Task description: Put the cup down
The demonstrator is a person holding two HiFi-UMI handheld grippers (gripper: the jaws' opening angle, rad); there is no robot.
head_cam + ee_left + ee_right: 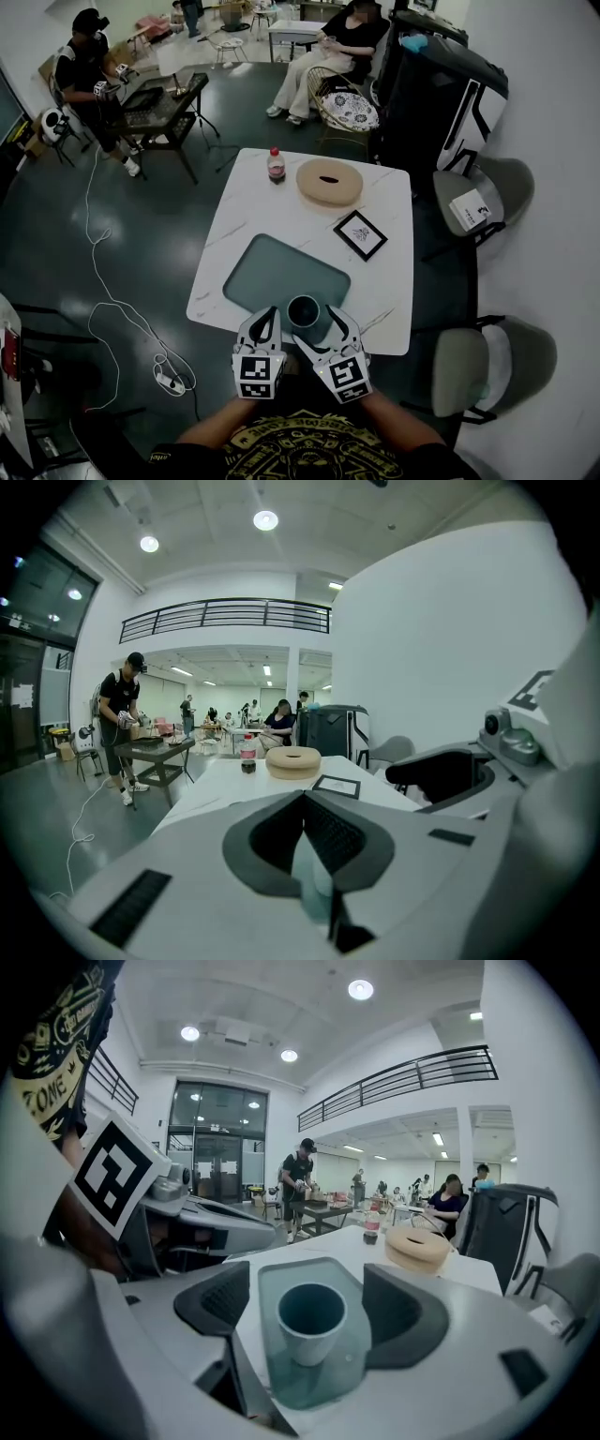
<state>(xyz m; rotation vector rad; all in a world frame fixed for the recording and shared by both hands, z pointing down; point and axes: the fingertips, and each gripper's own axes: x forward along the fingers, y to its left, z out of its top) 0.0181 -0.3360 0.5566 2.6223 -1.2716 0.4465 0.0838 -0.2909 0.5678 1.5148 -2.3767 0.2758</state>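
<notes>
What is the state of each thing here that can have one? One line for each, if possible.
cup: upright, empty, standing on the mat.
left tongs: shut, empty.
right tongs: open, one jaw on either side of the cup, not touching it.
bottle: upright, cap on.

white table (pixel 246 214) carries a teal mat (pixel 277 270), bottle (pixel 276 166), tan ring (pixel 329 182), framed picture (pixel 360 234)
</notes>
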